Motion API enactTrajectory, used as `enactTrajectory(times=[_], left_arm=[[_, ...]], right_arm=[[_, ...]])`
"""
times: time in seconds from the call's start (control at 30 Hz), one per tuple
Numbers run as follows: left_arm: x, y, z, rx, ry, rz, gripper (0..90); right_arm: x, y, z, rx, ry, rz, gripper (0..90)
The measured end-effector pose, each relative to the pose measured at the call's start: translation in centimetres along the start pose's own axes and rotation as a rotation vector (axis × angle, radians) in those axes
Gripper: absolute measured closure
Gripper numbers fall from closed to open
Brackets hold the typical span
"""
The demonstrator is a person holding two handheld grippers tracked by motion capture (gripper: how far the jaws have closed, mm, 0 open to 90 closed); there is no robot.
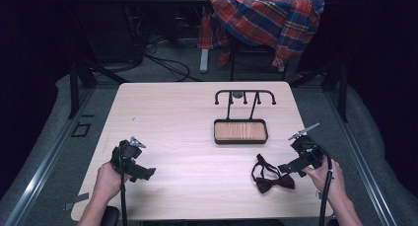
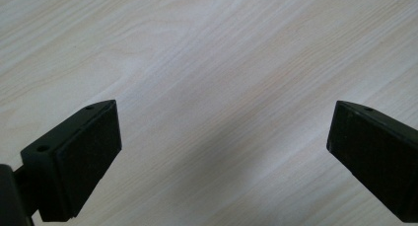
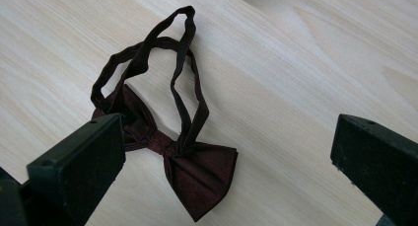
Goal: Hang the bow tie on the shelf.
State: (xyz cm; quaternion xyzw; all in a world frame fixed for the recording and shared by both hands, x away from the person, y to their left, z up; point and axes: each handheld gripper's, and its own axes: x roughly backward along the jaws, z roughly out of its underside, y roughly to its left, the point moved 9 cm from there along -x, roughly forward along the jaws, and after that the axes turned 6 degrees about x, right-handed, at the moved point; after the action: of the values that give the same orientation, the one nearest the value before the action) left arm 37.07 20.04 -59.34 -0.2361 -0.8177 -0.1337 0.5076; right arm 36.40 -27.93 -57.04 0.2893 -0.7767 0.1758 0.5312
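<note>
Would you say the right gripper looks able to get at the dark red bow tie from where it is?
Probably yes. The right gripper sits beside the dark red bow tie, jaws open, with bare light wood table between them and nothing blocking.

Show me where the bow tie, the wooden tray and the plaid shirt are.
bow tie (image 3: 199,179): right gripper view, on its right wing.
wooden tray (image 1: 241,131): high view, on its wood floor.
plaid shirt (image 1: 268,16): high view, on the draped cloth's middle.
</note>
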Motion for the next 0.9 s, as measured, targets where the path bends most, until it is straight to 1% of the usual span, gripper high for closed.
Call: enactTrajectory(times=[0.03,0.07,0.1,0.13,0.17,0.2,0.23,0.27,0.3,0.33,0.4,0.47,0.53,0.57,0.67,0.7,0.73,0.77,0.8,0.83,0.9], left_arm=[[-0.1,0.0,0.0,0.001,0.007,0.002,0.1],[-0.1,0.0,0.0,0.001,0.007,0.002,0.1],[-0.3,0.1,0.0,0.007,0.01,-0.006,0.1],[-0.4,0.1,-0.1,0.008,0.013,-0.012,0.1],[-0.4,0.1,-0.1,0.011,0.014,-0.013,0.1],[-0.5,0.0,-0.1,0.013,0.013,-0.016,0.1],[-0.5,0.0,-0.1,0.011,0.014,-0.02,0.1],[-0.5,-0.1,-0.1,0.009,0.014,-0.023,0.0],[-0.5,-0.3,-0.1,0.008,0.015,-0.019,0.1],[-0.4,-0.4,-0.1,-0.003,0.012,-0.022,0.0],[-0.5,-0.6,-0.2,-0.012,0.008,-0.02,0.1],[-0.5,-0.6,-0.2,-0.013,0.012,-0.016,0.0],[-0.5,-0.5,-0.2,-0.009,0.011,-0.013,0.0],[-0.5,-0.4,-0.1,-0.005,0.007,-0.011,0.0],[-0.5,-0.3,-0.1,0.001,0.005,-0.003,0.0],[-0.4,-0.2,-0.1,0.0,0.001,-0.004,0.0],[-0.4,-0.3,-0.1,0.002,0.0,-0.001,0.0],[-0.3,-0.3,-0.1,0.006,0.0,0.002,0.0],[-0.3,-0.3,-0.1,0.006,0.0,0.002,0.0],[-0.2,-0.3,-0.1,0.006,-0.004,0.0,0.0],[-0.2,-0.3,-0.2,0.007,-0.004,0.002,0.0]], right_arm=[[0.0,0.0,0.0,0.003,0.011,-0.003,0.0],[0.0,0.0,0.0,0.003,0.011,-0.003,0.0],[-0.3,-0.1,0.0,0.02,0.022,-0.011,0.0],[-0.5,0.0,-0.1,0.025,0.024,-0.017,0.0],[-0.6,-0.1,0.0,0.036,0.039,-0.01,0.0],[-0.8,0.2,-0.2,0.022,0.008,-0.013,0.0],[-0.6,0.1,-0.1,0.044,0.033,-0.012,0.1],[-0.5,0.1,-0.1,0.051,0.035,-0.011,0.1],[-0.5,0.4,-0.2,0.042,0.014,-0.017,0.1],[-0.3,0.4,-0.3,0.058,0.018,-0.017,0.0],[-0.1,0.3,-0.4,0.065,0.014,-0.008,0.0],[-0.2,0.5,-0.6,0.056,-0.002,-0.021,0.1],[-0.4,0.5,-0.7,0.056,-0.002,-0.029,0.0],[-0.5,0.4,-0.7,0.057,0.008,-0.025,0.0],[-0.9,0.2,-1.0,0.062,0.008,-0.02,0.1],[-1.0,0.2,-1.1,0.057,0.002,-0.017,0.1],[-1.1,0.3,-1.2,0.049,-0.003,-0.026,0.1],[-1.2,0.3,-1.3,0.061,0.006,-0.022,0.2],[-1.2,0.3,-1.3,0.061,0.006,-0.022,0.2],[-1.5,0.6,-1.4,0.059,0.006,-0.037,0.2],[-1.8,0.7,-1.6,0.063,-0.006,-0.032,1.3]])
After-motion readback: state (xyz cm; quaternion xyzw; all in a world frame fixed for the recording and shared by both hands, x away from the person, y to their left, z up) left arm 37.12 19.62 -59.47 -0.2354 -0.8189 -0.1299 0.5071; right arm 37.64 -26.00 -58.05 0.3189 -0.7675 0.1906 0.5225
